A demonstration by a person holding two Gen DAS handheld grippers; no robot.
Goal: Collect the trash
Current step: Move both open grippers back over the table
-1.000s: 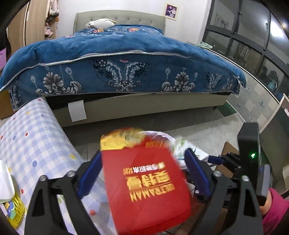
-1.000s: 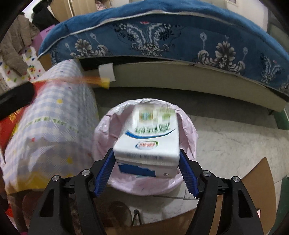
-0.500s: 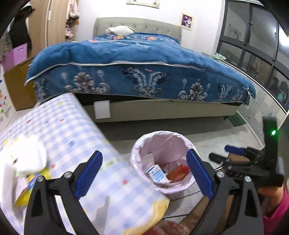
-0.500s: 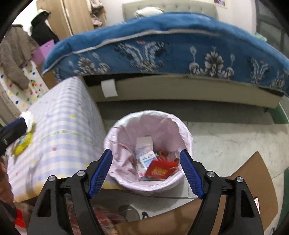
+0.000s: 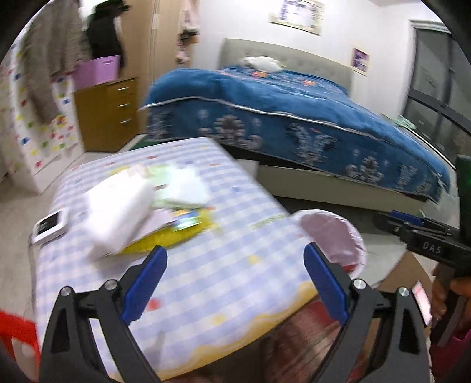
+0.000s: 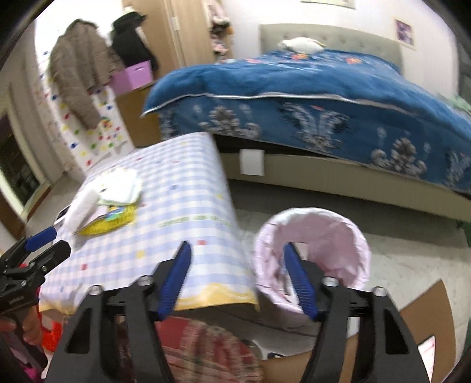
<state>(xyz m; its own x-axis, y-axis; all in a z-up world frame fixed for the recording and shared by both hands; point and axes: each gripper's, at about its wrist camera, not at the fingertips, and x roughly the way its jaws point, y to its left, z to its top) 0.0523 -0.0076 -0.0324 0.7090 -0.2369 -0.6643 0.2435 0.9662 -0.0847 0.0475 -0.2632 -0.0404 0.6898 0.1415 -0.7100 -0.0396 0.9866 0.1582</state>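
Pink-lined bin (image 6: 318,244) already holds trash; both grippers, left (image 5: 235,280) wide, right (image 6: 238,280) just narrowed, fingers empty, face the worktop (image 5: 206,265) pile (image 5: 141,212) next.

A bed (image 5: 294,97) with a blue patterned blanket (image 6: 309,97) stands against the far wall. A wooden drawer unit (image 5: 109,113) carries a purple box (image 5: 97,69). A brown coat (image 6: 78,85) hangs beside it.

blue-quilted bed (image 5: 294,117), wooden drawers (image 5: 114,112), white walls (image 5: 244,26)
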